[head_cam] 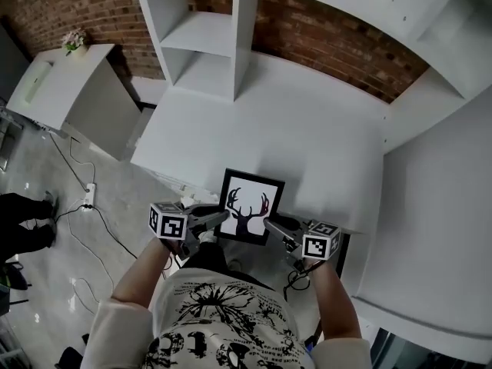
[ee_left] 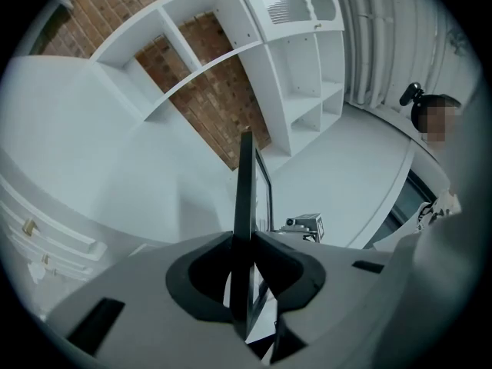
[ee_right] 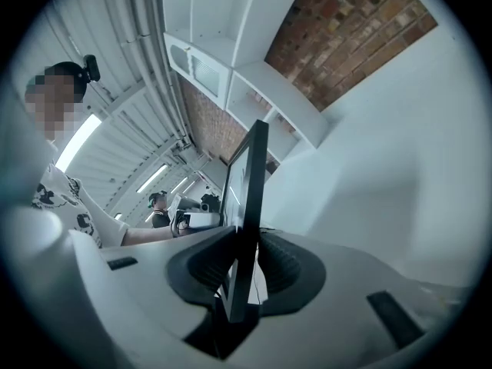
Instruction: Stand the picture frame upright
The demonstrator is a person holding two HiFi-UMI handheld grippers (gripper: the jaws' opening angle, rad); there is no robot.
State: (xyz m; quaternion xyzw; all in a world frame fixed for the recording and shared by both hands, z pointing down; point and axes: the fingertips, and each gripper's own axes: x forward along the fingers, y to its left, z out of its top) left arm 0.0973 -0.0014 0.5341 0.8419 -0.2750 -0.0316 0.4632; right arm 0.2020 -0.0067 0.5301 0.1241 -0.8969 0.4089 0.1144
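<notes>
A black picture frame (head_cam: 247, 206) with a dark antlered deer silhouette is held in the air over the front edge of the white table (head_cam: 307, 129), its picture side tilted up toward me. My left gripper (head_cam: 223, 218) is shut on the frame's left edge, my right gripper (head_cam: 268, 223) on its right edge. In the left gripper view the frame (ee_left: 246, 191) stands edge-on between the pads of the left gripper (ee_left: 246, 244), with the right gripper's marker cube (ee_left: 307, 226) beyond it. In the right gripper view the frame (ee_right: 252, 183) is pinched edge-on by the right gripper (ee_right: 244, 246).
A white open shelf unit (head_cam: 204, 44) stands at the table's back against a brick wall (head_cam: 338, 44). Another white surface (head_cam: 430, 229) runs along the right. A white cabinet (head_cam: 69, 91) stands at the left, with cables and a power strip (head_cam: 87, 197) on the floor.
</notes>
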